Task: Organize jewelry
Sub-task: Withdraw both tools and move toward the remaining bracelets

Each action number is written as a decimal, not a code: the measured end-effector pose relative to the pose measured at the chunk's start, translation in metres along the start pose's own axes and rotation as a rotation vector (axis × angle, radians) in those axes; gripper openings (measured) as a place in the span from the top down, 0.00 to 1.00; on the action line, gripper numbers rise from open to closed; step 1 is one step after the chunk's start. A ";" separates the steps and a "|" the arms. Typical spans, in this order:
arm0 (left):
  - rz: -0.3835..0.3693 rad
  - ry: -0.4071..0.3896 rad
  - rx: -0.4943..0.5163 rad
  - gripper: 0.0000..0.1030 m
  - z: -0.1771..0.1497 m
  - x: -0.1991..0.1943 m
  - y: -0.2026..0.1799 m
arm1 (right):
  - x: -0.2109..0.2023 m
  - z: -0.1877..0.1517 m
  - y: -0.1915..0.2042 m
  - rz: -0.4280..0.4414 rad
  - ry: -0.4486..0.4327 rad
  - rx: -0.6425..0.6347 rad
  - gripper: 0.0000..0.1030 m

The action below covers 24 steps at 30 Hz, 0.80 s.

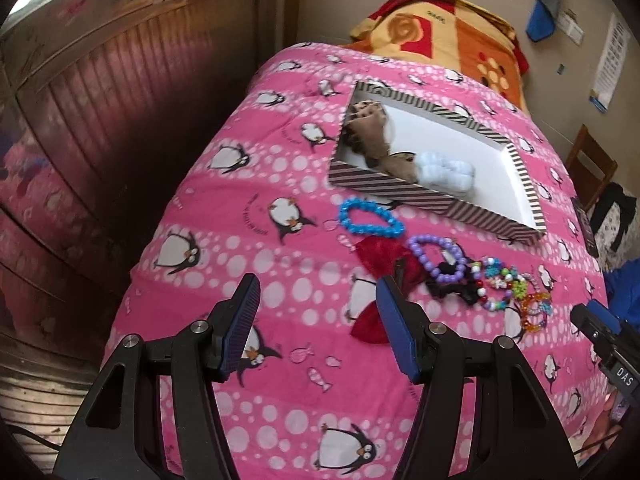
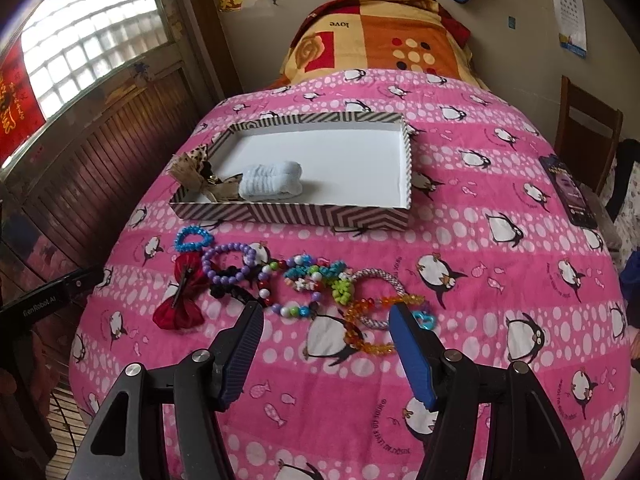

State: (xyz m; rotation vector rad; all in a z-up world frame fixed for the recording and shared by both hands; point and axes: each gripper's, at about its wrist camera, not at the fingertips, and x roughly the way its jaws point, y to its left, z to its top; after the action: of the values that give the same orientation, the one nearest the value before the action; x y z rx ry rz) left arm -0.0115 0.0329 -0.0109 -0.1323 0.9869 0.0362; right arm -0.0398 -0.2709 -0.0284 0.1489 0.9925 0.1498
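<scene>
Pink penguin quilt [image 2: 480, 184] bears a striped box [image 2: 292, 214] holding only a leopard bow [image 2: 192, 172] and pale scrunchie [image 2: 270, 184]; bead bracelets [image 2: 230, 264] and a red bow [image 2: 180, 300] wait outside. Left gripper [image 1: 318, 316] and right gripper [image 2: 326, 340] hover spread, empty.

A bed covered by a pink penguin-print quilt [image 2: 500, 184] carries a striped shallow box [image 2: 304, 216], and just in front of it a row of jewelry (partly overlapping): blue bead bracelet [image 2: 193, 239], purple bead bracelet [image 2: 229, 263], red hair bow [image 2: 180, 300], orange bead bracelet [image 2: 372, 320]. A phone [image 2: 568, 192] lies near the right edge.
</scene>
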 end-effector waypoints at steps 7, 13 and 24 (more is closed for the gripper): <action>-0.004 0.012 -0.040 0.42 0.009 0.006 0.007 | 0.005 0.003 -0.009 -0.008 0.012 0.005 0.39; -0.006 0.026 -0.046 0.42 0.016 0.015 0.005 | 0.012 0.006 -0.018 -0.028 0.022 -0.013 0.39; 0.005 0.076 -0.085 0.42 0.029 0.042 0.005 | 0.045 0.012 -0.032 -0.039 0.095 -0.062 0.55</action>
State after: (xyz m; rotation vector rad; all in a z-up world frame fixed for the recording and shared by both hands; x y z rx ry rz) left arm 0.0350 0.0401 -0.0303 -0.2105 1.0620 0.0789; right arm -0.0038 -0.2944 -0.0649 0.0665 1.0841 0.1528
